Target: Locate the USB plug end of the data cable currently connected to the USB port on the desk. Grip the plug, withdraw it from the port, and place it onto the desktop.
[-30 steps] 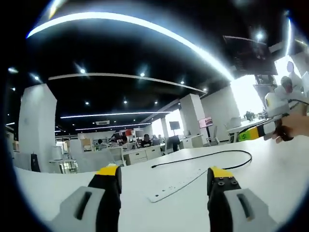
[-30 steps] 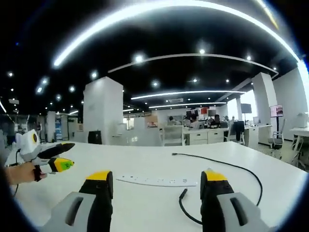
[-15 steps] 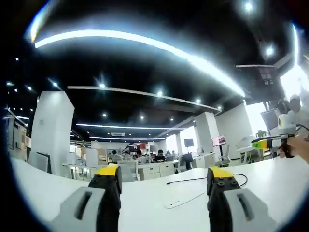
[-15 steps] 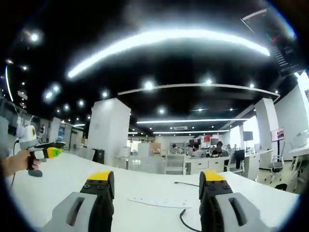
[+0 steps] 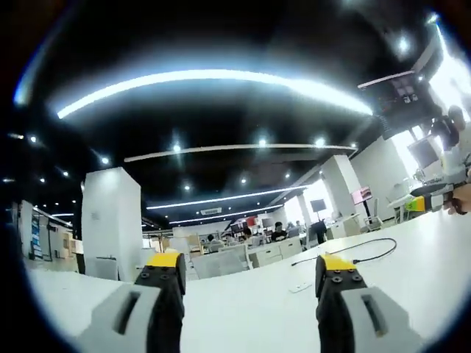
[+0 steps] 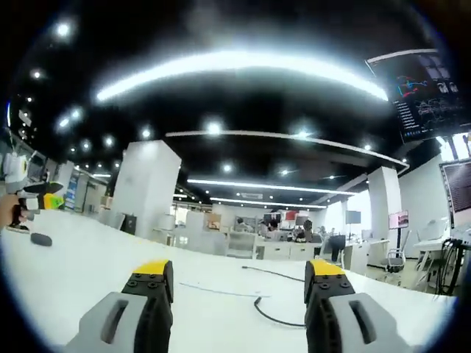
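In the left gripper view our left gripper (image 5: 252,271) stands with its jaws wide apart and nothing between them, above the white bench (image 5: 397,272). Far out on the bench lies the black data cable (image 5: 353,250), looping near the far right part of the bench top, and a white power strip (image 5: 300,287) lies nearer to us, just left of the right jaw. At the right edge a hand holds our right gripper (image 5: 427,202) over the bench.

In the right gripper view the right gripper (image 6: 238,278) is likewise spread open and empty. Between its jaws we see the power strip (image 6: 210,291) as a thin line, and the cable (image 6: 272,318) curving beside it; we cannot tell whether the plug sits in a port. At the left edge a hand (image 6: 9,209) holds the left gripper (image 6: 44,200).
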The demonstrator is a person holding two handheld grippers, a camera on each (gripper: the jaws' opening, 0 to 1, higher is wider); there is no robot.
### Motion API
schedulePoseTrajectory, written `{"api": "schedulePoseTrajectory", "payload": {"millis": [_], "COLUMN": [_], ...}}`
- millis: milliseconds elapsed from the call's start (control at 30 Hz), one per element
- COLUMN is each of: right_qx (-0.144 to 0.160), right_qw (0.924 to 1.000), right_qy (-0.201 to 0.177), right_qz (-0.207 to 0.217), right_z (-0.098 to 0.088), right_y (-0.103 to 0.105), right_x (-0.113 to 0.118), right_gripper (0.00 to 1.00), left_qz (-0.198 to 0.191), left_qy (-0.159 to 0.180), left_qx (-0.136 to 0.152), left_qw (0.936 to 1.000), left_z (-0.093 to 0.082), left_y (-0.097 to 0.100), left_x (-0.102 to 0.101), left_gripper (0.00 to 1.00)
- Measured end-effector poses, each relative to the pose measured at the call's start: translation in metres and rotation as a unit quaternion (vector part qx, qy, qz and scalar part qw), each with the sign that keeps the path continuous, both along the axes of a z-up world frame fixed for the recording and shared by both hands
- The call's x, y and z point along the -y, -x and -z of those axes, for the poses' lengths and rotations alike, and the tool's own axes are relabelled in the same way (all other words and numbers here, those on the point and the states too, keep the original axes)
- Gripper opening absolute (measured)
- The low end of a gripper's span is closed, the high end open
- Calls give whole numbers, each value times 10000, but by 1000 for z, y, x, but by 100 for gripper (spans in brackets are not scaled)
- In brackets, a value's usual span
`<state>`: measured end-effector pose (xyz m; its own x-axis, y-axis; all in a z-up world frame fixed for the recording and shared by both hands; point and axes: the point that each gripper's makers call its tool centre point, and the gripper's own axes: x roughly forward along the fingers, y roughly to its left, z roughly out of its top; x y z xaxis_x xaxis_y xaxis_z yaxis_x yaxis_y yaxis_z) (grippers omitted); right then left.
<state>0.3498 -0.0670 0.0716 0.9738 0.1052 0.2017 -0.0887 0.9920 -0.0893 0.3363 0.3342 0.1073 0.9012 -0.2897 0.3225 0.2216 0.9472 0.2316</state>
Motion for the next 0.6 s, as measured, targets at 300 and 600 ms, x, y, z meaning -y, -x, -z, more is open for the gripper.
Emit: {"api": "schedulePoseTrajectory", "payload": {"millis": [300,600], "right_qx": [-1027,-1233], "right_qw": [9943,9910], "right_qy": [-270,-289], "right_qz": [111,444], "right_z": [71,90], "right_y": [-6,-2], "right_x": [5,25], "right_gripper": [73,74], "left_qz": [-487,-642], "left_qy": [-31,453], "left_qx": [-692,-892], "left_qw": [9964,9929], "left_z": [64,96], "left_y": [7,14], "left_x": [-11,-11], "left_gripper": [76,77]}}
